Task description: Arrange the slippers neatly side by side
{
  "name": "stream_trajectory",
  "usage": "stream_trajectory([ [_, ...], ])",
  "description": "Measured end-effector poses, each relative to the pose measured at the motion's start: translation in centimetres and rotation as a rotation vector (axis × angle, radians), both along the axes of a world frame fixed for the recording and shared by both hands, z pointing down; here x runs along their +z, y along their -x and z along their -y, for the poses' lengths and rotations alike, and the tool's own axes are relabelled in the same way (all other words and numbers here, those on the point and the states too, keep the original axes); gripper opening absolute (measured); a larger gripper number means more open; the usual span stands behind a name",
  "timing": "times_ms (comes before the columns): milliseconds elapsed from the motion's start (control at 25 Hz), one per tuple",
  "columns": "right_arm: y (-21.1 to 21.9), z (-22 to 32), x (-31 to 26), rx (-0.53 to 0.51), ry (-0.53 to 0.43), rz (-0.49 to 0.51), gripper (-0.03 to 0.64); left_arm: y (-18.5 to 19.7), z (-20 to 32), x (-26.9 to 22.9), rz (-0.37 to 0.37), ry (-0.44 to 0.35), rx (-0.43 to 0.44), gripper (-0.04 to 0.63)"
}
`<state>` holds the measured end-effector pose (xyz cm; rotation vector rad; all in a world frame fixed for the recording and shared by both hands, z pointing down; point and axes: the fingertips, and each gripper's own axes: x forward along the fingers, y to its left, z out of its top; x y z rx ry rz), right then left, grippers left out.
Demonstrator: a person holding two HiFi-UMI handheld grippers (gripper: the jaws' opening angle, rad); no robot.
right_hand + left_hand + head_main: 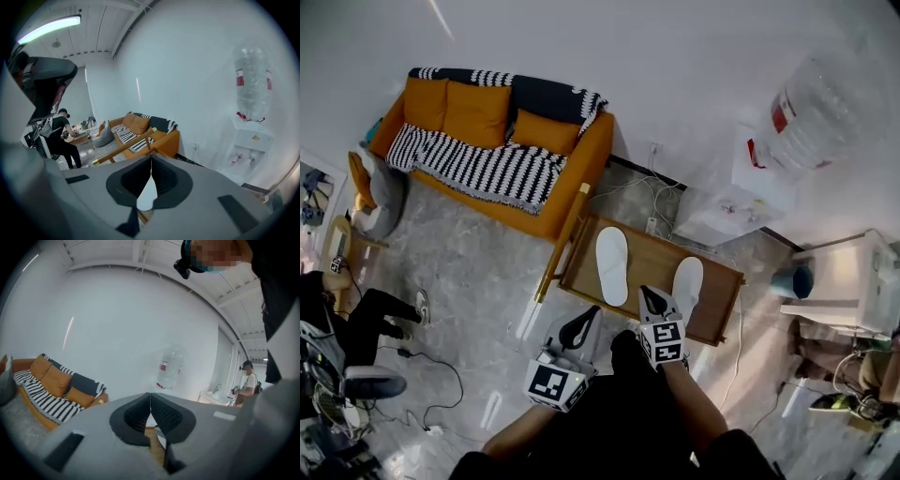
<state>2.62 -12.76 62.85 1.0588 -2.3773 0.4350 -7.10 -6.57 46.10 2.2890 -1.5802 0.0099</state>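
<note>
Sofa cushions and a striped throw mark the far left of the head view, where the orange sofa stands against the wall, well apart from the work. Next comes the left gripper, held above the floor just short of the near edge of the low wooden table. Its jaws are tip to tip with nothing between them, and it points up toward the near end of the left slipper. That slipper lies flat on the wood with its long axis running away from the person. A strip of bare wood separates it from the right gripper, whose tips hang over that strip just beside the left edge of the right slipper. These jaws are pressed together and empty too (white shows through the slot beneath the tips in its own view, but that looks like slipper lying beyond them, not gripped). The right slipper runs roughly parallel to its mate yet sits nearer the person, so the pair is staggered and apart. Each gripper is nearer its own slipper, and either would have to open before taking hold. Both forearms reach in from the bottom edge, with the marker cubes facing up. The water dispenser stands at far right.
</note>
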Motion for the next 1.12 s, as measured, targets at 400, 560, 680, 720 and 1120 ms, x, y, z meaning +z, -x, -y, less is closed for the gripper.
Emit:
stream_trajectory([
  [400,4.6,3.0,4.0,-0.038,0.081,-0.059,0.017,2.7,-0.6,0.4,-0.002,0.024,-0.073,0.017],
  [560,5.7,3.8,7.2,-0.049,0.150,-0.097,0.017,3.4,-0.7,0.7,-0.009,0.023,-0.095,0.017],
  [680,6.2,4.1,9.8,-0.058,0.207,-0.125,0.018,3.6,-0.8,1.1,-0.005,0.038,-0.099,0.016],
  [720,6.2,4.2,10.7,-0.056,0.226,-0.135,0.023,3.7,-0.8,1.3,-0.005,0.044,-0.101,0.017],
  [1120,7.0,5.1,17.8,-0.051,0.374,-0.238,0.124,4.6,-0.4,2.8,-0.024,0.061,-0.137,0.017],
])
